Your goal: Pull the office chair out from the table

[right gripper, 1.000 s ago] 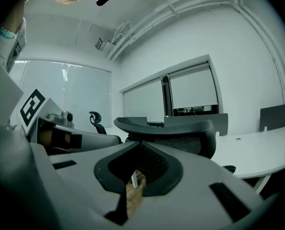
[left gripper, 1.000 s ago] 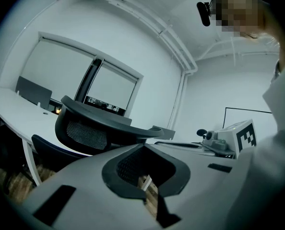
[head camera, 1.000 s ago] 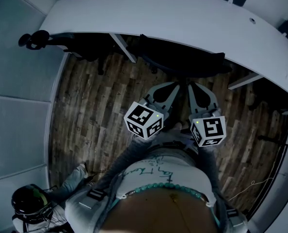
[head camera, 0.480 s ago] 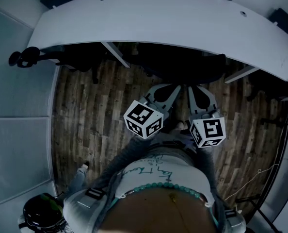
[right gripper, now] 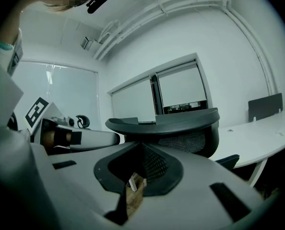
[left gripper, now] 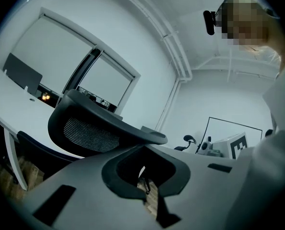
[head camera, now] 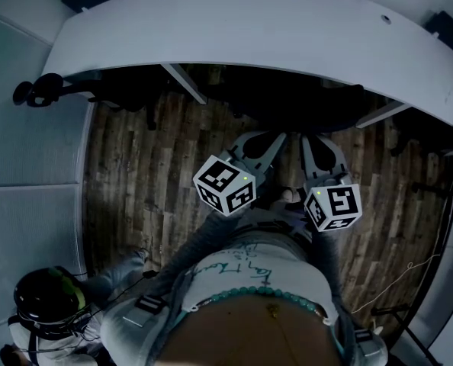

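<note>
The backrest of the office chair [head camera: 303, 105] blocks the way straight ahead, tucked under the curved table [head camera: 249, 29] — its white legs [head camera: 187, 82] stand on either side. Bare plank floor [head camera: 135, 174] lies open to the left; another person [head camera: 51, 307] fills the lower-left corner.

Office chair [head camera: 291, 105]: black, with a mesh back under a solid curved top rim. It is standing upright straight ahead of you, its back facing you. Everything below the back is lying in shadow under the table's near edge.

Table [head camera: 249, 29]: white, with a long curved top on slanted white supports. It is arcing across your view just beyond the chair.
</note>
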`<move>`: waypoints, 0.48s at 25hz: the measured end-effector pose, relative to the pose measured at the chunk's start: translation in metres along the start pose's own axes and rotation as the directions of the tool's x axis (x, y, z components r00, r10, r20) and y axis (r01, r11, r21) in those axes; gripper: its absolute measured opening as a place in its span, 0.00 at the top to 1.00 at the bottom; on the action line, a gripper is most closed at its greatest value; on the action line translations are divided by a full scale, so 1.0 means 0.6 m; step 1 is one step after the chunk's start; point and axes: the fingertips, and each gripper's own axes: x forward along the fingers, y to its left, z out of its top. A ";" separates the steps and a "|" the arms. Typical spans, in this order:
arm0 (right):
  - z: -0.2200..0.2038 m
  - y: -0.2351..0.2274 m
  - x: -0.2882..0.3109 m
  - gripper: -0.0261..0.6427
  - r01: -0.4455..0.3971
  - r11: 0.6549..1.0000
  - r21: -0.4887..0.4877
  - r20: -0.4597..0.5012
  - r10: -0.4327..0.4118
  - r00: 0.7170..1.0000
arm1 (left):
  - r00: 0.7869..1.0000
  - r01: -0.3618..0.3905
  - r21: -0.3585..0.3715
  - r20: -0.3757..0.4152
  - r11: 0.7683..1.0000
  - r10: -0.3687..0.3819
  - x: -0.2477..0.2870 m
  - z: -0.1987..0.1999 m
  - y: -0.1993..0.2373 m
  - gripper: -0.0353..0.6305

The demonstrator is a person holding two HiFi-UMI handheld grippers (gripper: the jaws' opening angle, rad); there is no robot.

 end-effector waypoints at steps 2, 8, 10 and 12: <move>0.002 0.001 -0.002 0.93 -0.012 1.000 0.003 0.008 0.012 1.000 | 1.000 0.007 -0.037 0.010 0.999 -0.007 -0.002 0.001 0.002 0.93; 0.004 -0.005 -0.009 0.93 -0.020 0.998 0.055 0.029 0.018 0.999 | 0.999 0.027 -0.078 0.037 0.997 -0.024 -0.006 0.005 0.005 0.93; 0.003 -0.005 -0.011 0.93 -0.022 0.998 0.057 0.028 0.021 0.999 | 0.999 0.030 -0.064 0.038 0.998 -0.028 -0.006 0.006 0.002 0.93; 0.003 -0.004 -0.012 0.92 -0.028 0.998 0.057 0.032 0.026 0.999 | 0.999 0.036 -0.061 0.039 0.997 -0.034 -0.006 0.005 0.001 0.93</move>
